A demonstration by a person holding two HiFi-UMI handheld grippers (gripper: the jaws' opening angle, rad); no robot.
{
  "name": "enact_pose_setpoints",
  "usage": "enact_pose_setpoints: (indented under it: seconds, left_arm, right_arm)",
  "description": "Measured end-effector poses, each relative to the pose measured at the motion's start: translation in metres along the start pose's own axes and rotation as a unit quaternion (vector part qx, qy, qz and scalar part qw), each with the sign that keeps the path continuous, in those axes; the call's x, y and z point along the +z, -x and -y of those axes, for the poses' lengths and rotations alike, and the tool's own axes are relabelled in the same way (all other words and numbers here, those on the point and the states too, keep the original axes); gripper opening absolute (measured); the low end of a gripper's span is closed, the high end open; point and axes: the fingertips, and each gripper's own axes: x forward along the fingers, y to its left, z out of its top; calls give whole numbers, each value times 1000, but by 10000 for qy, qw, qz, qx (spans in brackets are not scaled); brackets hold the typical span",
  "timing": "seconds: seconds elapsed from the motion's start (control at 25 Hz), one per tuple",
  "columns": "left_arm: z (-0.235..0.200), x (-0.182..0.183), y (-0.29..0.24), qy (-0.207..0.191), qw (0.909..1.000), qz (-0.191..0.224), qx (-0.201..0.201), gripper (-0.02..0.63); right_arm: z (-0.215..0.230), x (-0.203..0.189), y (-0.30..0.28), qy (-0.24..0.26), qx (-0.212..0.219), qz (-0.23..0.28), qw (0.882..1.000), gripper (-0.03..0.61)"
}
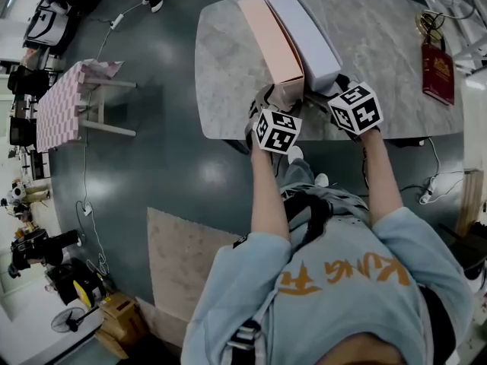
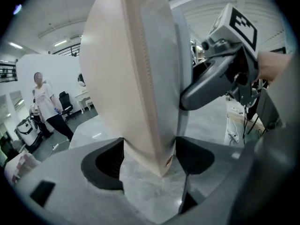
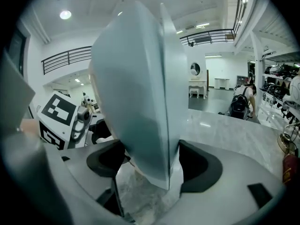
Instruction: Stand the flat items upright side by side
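Two flat boxes stand upright on their long edges, side by side, on the marble table (image 1: 380,67). The pink box (image 1: 270,40) is on the left and the pale lavender box (image 1: 304,29) touches its right face. My left gripper (image 1: 280,99) holds the near end of the pink box (image 2: 136,78), with both pads against its faces (image 2: 150,156). My right gripper (image 1: 326,90) straddles the near end of the lavender box (image 3: 140,93), and its jaws stand wide, close beside the faces (image 3: 152,161).
A dark red booklet (image 1: 437,71) and a bunch of keys (image 1: 430,25) lie at the table's right end. A small checked table (image 1: 65,105) stands on the floor at left. A person (image 2: 44,102) stands far off beyond the table.
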Motion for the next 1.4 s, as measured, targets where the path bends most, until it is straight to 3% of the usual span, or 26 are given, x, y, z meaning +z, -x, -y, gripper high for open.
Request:
enact_pose_setpoints:
  seconds: [0.32, 0.68, 1.0, 1.2, 1.4]
  left_arm:
    - [0, 1, 1, 71, 9999, 4, 96, 351]
    - [-1, 24, 32, 696, 9940, 696, 468, 294]
    - [-4, 60, 89, 1471, 9699, 1677, 979, 224]
    - [-7, 71, 127, 1827, 9507, 2178, 1237, 180]
    - [-9, 76, 159, 1934, 9378, 2468, 1491, 107]
  right_arm:
    - [-2, -1, 6, 66, 275, 62, 9996, 362]
    - [-6, 8, 27, -509, 344, 694, 9957, 330]
    - [-15, 23, 63, -311, 141, 1126, 9930, 295]
    - [-26, 35, 86, -216, -9, 1469, 9889, 223]
    - [-40, 50, 106, -104, -67, 1844, 9828, 139]
